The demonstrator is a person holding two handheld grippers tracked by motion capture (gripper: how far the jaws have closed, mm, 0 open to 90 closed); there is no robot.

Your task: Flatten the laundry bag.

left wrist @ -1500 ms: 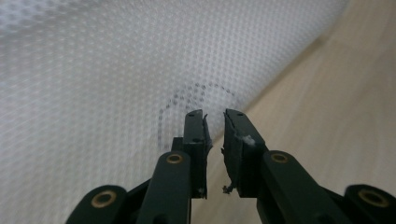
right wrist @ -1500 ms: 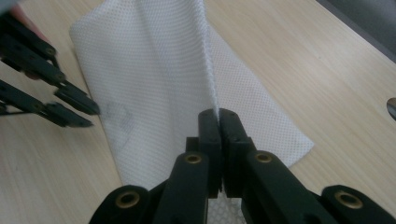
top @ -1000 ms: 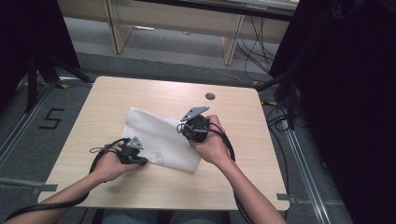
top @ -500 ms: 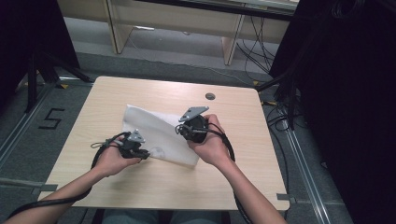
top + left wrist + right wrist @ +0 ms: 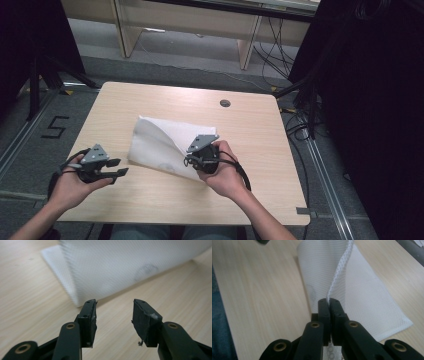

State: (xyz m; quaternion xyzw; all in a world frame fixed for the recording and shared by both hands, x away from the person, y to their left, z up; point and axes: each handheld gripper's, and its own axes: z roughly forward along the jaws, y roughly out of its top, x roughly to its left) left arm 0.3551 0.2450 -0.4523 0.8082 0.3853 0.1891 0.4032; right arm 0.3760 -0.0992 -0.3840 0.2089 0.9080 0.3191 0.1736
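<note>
Grey floor and dark curtains ring your pale wooden table in the high view, with a small dark grommet near its far edge. At the centre of the frame lies the white mesh cloth, one corner lifted toward your right gripper, which sits just right of centre in your hand. Your left gripper is at the lower left of the frame, just beside the cloth's near left corner and apart from it, jaws parted. From the left gripper view, your two black jaws stand spread over bare wood with nothing between them, and the cloth fills the top of the frame, its folded edge just past the left pad. From the right gripper view, your jaws are pressed together at lower centre, pinching the cloth's corded edge, which rises straight up the frame while the mesh spreads flat to the right.
</note>
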